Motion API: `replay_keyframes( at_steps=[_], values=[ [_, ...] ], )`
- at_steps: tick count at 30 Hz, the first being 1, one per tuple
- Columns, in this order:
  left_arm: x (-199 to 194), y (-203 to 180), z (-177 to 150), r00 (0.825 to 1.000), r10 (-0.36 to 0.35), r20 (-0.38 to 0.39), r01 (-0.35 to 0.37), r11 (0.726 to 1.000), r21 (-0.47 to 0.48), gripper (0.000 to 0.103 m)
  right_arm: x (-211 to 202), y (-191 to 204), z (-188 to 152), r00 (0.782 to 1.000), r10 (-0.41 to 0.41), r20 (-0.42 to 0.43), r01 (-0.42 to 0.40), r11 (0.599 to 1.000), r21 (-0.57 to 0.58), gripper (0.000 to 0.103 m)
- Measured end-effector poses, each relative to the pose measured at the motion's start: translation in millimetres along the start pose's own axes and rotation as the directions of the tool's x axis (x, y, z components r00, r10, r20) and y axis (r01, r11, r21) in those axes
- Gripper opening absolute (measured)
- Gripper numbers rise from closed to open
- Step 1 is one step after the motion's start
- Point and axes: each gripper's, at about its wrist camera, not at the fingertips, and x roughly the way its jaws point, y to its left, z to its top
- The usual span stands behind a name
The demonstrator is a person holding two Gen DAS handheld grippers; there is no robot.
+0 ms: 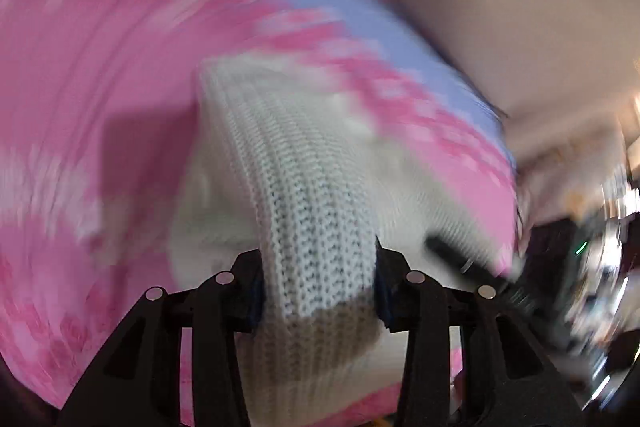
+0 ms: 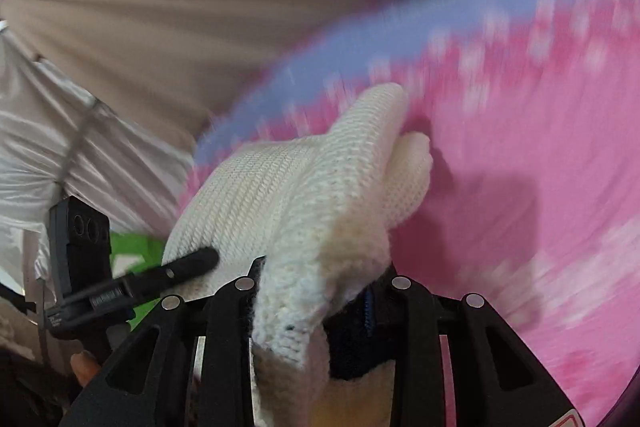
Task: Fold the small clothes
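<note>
Over a pink bedspread [image 1: 100, 75] with white patches and a pale blue border, both grippers hold one cream knitted garment [image 1: 296, 187] lifted off the cloth. From the left wrist view, the left gripper [image 1: 318, 291] has its jaws clenched on a ribbed edge of the knit, which stretches away ahead and casts a shadow on the pink. From the right wrist view, the right gripper [image 2: 320, 291] grasps a bunched fold of the same garment [image 2: 304, 187], its jaws pressed into the wool. At that view's left the other gripper's black finger touches the knit. The background is heavily blurred.
</note>
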Motion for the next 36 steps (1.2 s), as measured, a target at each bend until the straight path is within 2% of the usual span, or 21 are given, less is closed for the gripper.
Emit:
replay_keyframes(
  at_steps=[1,2,5,7,11,12,14,15,16,18,20,22,23,24,26,27,28,30,31,34,36],
  values=[
    [-2.8,15.7,0.1,0.999,-0.046,0.01,0.046,0.999,-0.022,0.04,25.5,-0.7,-9.6,0.998,0.008,-0.068,-0.007,1.0,0.015,0.028],
    [-9.4,27.0,2.2,0.998,-0.058,0.018,0.058,0.998,-0.022,0.04,33.9,3.1,-19.2,0.996,0.009,-0.086,-0.008,1.0,0.015,0.032],
    [-23.9,32.3,7.7,0.998,-0.045,0.032,0.043,0.998,0.051,0.041,29.0,18.2,-36.8,0.998,0.038,-0.057,-0.038,0.999,-0.004,0.055],
    [-29.0,40.6,13.3,0.998,-0.063,0.026,0.061,0.997,0.056,0.04,21.1,15.8,-46.0,0.997,0.057,-0.042,-0.057,0.998,0.007,0.067],
    [-31.0,68.5,25.1,0.995,-0.101,0.013,0.101,0.994,0.035,0.04,41.4,-2.6,-49.6,0.993,0.095,-0.068,-0.087,0.99,0.108,0.071],
    [-31.7,77.4,29.0,0.994,-0.108,0.003,0.108,0.994,0.024,0.04,48.1,1.0,-46.7,0.992,0.104,-0.075,-0.094,0.988,0.122,0.069],
    [-36.8,89.1,33.0,0.992,-0.125,-0.001,0.125,0.992,0.005,0.04,60.9,31.4,-31.9,0.991,0.105,-0.083,-0.099,0.992,0.074,0.028],
    [-41.6,93.3,35.4,0.993,-0.122,0.006,0.122,0.993,0.004,0.041,56.1,57.2,-24.2,0.996,0.07,-0.059,-0.069,0.997,0.017,0.026],
    [-49.4,100.5,38.4,0.992,-0.124,0.021,0.124,0.992,-0.002,0.041,50.0,79.9,-15.9,0.996,0.083,-0.035,-0.085,0.996,-0.036,0.022],
    [-64.1,121.4,44.1,0.989,-0.139,0.044,0.141,0.989,-0.034,0.041,31.8,127.8,0.7,0.982,0.189,0.005,-0.187,0.976,-0.112,0.019],
    [-79.1,148.2,48.9,0.983,-0.171,0.068,0.176,0.982,-0.071,0.051,20.7,172.7,11.8,0.964,0.266,0.008,-0.26,0.947,-0.188,0.017],
    [-87.5,162.2,52.8,0.991,-0.114,0.07,0.119,0.99,-0.074,0.059,31.4,209.9,14.3,0.956,0.291,-0.02,-0.286,0.924,-0.255,0.017],
    [-92.1,168.1,55.1,0.997,-0.05,0.066,0.054,0.997,-0.06,0.059,43.1,215.8,12.8,0.96,0.279,-0.031,-0.277,0.922,-0.271,0.017],
    [-96.2,173.6,56.4,0.998,-0.019,0.059,0.022,0.998,-0.054,0.059,66.1,216.2,6.5,0.973,0.227,-0.051,-0.232,0.927,-0.294,0.017],
    [-108.0,182.4,57.1,0.997,-0.027,0.069,0.032,0.997,-0.07,0.069,105.0,206.4,3.1,0.988,0.117,-0.097,-0.141,0.947,-0.288,0.023],
    [-115.0,184.1,55.5,0.996,-0.028,0.083,0.034,0.997,-0.073,0.072,127.0,189.3,-3.6,0.991,0.013,-0.136,-0.048,0.965,-0.256,0.023],
    [-121.4,181.1,54.6,0.995,-0.028,0.091,0.033,0.998,-0.059,0.073,133.3,175.7,-9.2,0.988,-0.037,-0.152,0.003,0.977,-0.214,0.023],
    [-133.3,169.0,47.8,0.994,-0.025,0.104,0.023,1.0,0.018,0.077,112.3,153.6,-19.0,0.994,0.042,-0.104,-0.054,0.991,-0.122,0.024],
    [-136.4,157.4,42.8,0.994,-0.016,0.112,0.008,0.997,0.071,0.083,94.6,144.0,-24.5,0.997,0.056,-0.057,-0.062,0.994,-0.095,0.031],
    [-135.0,146.3,36.7,0.99,-0.003,0.14,-0.019,0.988,0.155,0.09,63.4,114.0,-34.3,1.0,0.0,0.029,0.001,0.999,-0.038,0.064],
    [-121.0,146.2,36.2,0.991,0.029,0.134,-0.052,0.985,0.166,0.09,69.7,101.1,-33.6,1.0,-0.029,-0.009,0.029,1.0,-0.01,0.065]
  ],
)
